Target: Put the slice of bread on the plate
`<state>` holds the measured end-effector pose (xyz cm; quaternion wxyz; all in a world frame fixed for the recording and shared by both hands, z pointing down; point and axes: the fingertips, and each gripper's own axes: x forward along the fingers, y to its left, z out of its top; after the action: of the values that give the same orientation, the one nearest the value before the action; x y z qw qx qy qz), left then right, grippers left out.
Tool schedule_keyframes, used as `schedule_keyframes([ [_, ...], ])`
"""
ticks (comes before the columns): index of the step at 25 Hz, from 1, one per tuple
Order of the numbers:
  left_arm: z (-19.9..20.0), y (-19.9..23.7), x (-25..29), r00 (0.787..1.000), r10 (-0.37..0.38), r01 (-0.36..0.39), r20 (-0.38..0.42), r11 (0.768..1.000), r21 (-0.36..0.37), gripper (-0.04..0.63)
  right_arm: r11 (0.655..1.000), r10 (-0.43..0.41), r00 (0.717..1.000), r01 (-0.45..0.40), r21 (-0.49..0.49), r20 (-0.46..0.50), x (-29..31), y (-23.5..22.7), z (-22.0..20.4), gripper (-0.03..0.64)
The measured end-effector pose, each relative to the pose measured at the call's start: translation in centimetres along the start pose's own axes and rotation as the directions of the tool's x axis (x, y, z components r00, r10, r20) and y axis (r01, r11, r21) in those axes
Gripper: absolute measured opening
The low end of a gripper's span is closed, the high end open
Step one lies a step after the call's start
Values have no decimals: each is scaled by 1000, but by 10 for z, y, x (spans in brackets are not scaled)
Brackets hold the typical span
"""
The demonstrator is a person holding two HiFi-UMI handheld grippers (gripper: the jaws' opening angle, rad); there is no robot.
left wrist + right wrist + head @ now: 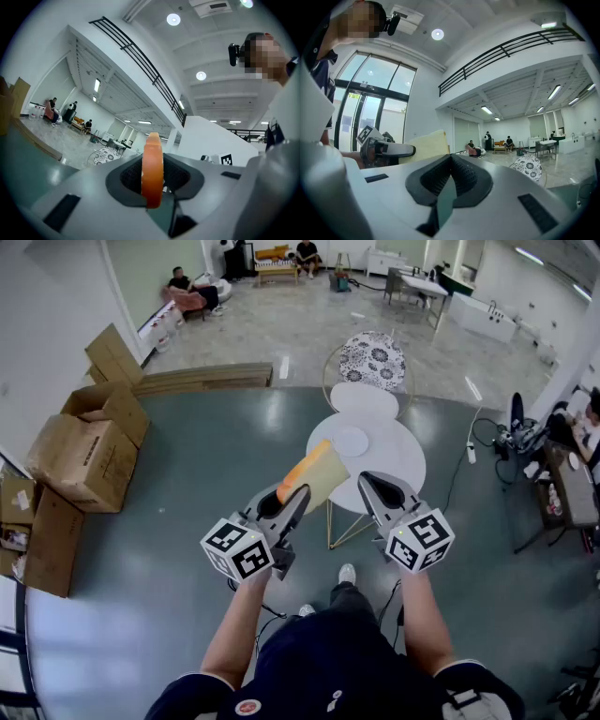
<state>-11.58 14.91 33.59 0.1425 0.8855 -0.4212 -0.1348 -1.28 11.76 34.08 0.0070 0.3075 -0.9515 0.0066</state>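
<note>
My left gripper (pixel 292 495) is shut on the slice of bread (pixel 315 473), pale yellow with an orange crust, and holds it up in the air over the near left edge of the round white table (pixel 398 462). In the left gripper view the bread (pixel 153 165) shows edge-on, pinched between the pads. A small white plate (pixel 352 441) lies on the table just beyond the bread. To the right, my right gripper (pixel 376 487) is level, its jaws shut with nothing in them. From the right gripper view (pixel 450 160) the bread (pixel 425 145) and the left gripper (pixel 388 150) appear at the left.
Cardboard boxes (pixel 89 451) stand on the floor at the left. A round seat with a floral pattern (pixel 372 360) is beyond the table. A desk with gear (pixel 567 479) and cables (pixel 469 442) are at the right. People sit far back in the hall.
</note>
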Motion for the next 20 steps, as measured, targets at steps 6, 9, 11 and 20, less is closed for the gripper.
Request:
schedule_keyframes([
  [6,-1,0,-1,1000,-6,6,-5,1000,1,97,1000,4,1000,-4,0,15,0,2,2,8],
  [9,-1,0,-2,1000,-7,7,-6,1000,1,97,1000,5,1000,-5,-3,10,1,3,1,8],
  [11,-2,0,-3,1000,-9,9,-7,1000,3,97,1000,5,1000,-5,-3,9,1,4,-1,8],
  [20,-4,1,-1,1000,-15,15,-12,1000,2,97,1000,8,1000,-8,-3,4,2,6,-1,8],
])
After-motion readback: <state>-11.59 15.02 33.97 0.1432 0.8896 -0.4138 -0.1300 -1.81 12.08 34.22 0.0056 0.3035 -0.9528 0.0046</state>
